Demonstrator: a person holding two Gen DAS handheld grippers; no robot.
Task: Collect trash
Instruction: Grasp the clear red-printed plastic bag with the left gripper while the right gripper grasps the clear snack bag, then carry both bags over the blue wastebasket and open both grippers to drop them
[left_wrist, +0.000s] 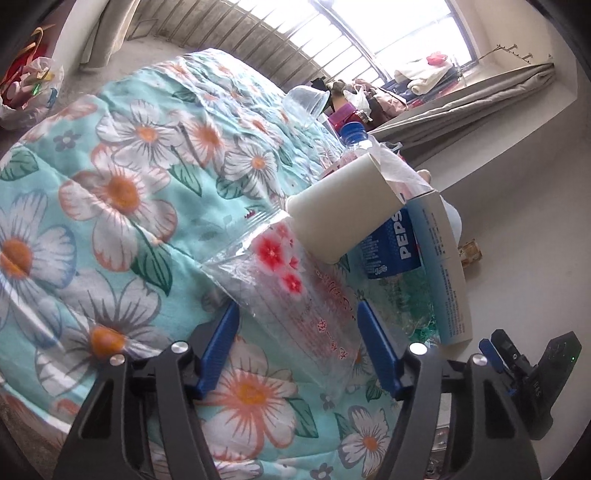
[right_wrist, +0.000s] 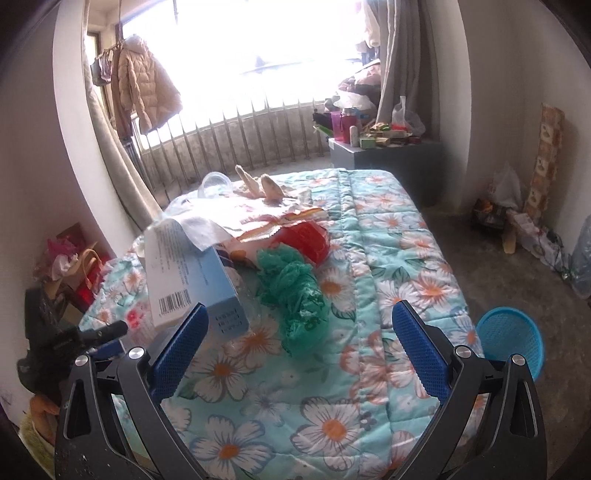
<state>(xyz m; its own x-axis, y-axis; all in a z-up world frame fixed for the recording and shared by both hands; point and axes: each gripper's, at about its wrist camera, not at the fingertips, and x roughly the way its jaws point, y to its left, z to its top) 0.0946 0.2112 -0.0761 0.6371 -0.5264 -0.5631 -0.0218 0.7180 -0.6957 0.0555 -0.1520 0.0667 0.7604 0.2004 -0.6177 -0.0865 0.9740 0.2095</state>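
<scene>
The clear plastic wrapper (left_wrist: 295, 306) lies flat on the bed (left_wrist: 110, 206), so the left hand-held gripper (left_wrist: 297, 347), its half-open jaws straddling it without touching, could slide off the slick film or pinch quilt instead. The right hand-held gripper (right_wrist: 299, 350) is wide open and empty, near the blue box (right_wrist: 192, 280) and green mesh (right_wrist: 295, 291)

left gripper (left_wrist: 299, 347) fingers partly apart, angled down | right gripper (right_wrist: 301, 354) fingers wide apart

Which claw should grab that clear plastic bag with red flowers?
Left claw: the clear red-flowered plastic bag already lies between its blue fingers. Right claw is open over bare floral quilt.
</scene>
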